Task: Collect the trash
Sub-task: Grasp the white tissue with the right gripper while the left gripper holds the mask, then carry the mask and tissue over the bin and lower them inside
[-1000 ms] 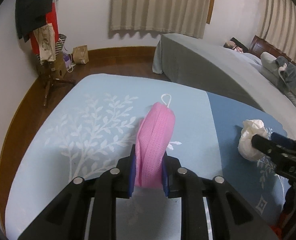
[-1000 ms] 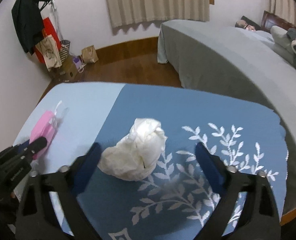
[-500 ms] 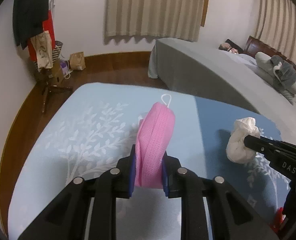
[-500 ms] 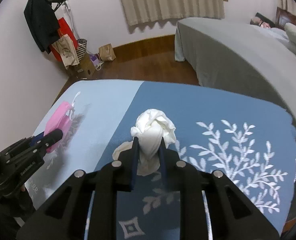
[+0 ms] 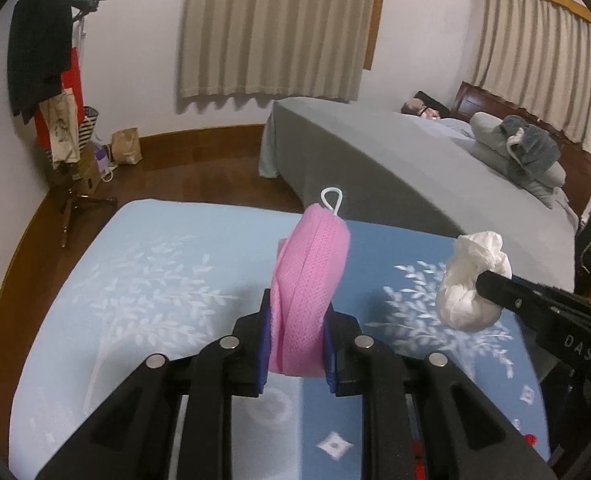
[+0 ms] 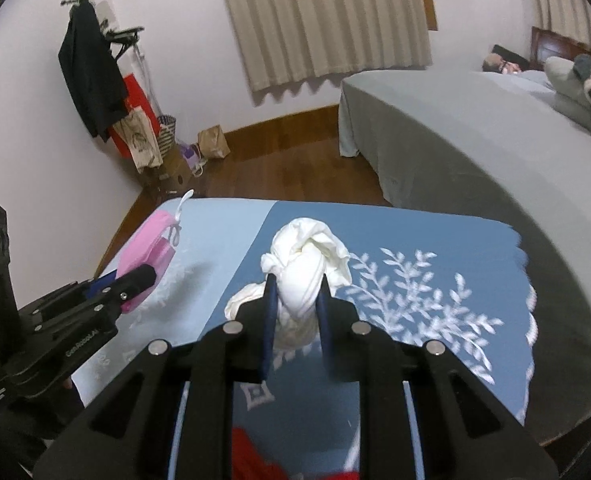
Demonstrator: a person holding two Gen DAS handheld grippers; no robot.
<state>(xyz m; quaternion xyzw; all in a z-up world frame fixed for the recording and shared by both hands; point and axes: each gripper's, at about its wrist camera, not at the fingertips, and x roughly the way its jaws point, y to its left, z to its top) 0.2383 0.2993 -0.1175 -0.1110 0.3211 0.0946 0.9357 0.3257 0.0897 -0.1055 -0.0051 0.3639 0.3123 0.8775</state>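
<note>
My left gripper (image 5: 295,320) is shut on a folded pink face mask (image 5: 309,276) with a white ear loop, held above the blue leaf-patterned bedspread (image 5: 155,280). The right wrist view shows that mask (image 6: 143,252) at the left in the left gripper (image 6: 135,280). My right gripper (image 6: 295,300) is shut on a crumpled white tissue wad (image 6: 303,272), lifted off the bedspread (image 6: 435,280). In the left wrist view the tissue wad (image 5: 471,284) hangs at the right from the right gripper (image 5: 491,284).
A grey-covered bed (image 5: 395,160) with pillows (image 5: 515,148) lies beyond the blue one. A coat stand (image 5: 47,80) with clothes and bags stands at the far left wall. Paper bags (image 5: 125,146) sit on the wooden floor (image 5: 199,176). Something red (image 6: 251,460) lies below the right gripper.
The right gripper closed on the tissue wad and lifted it off the bedspread. The left gripper rose with the pink mask still in it. Both views now look more across the room.
</note>
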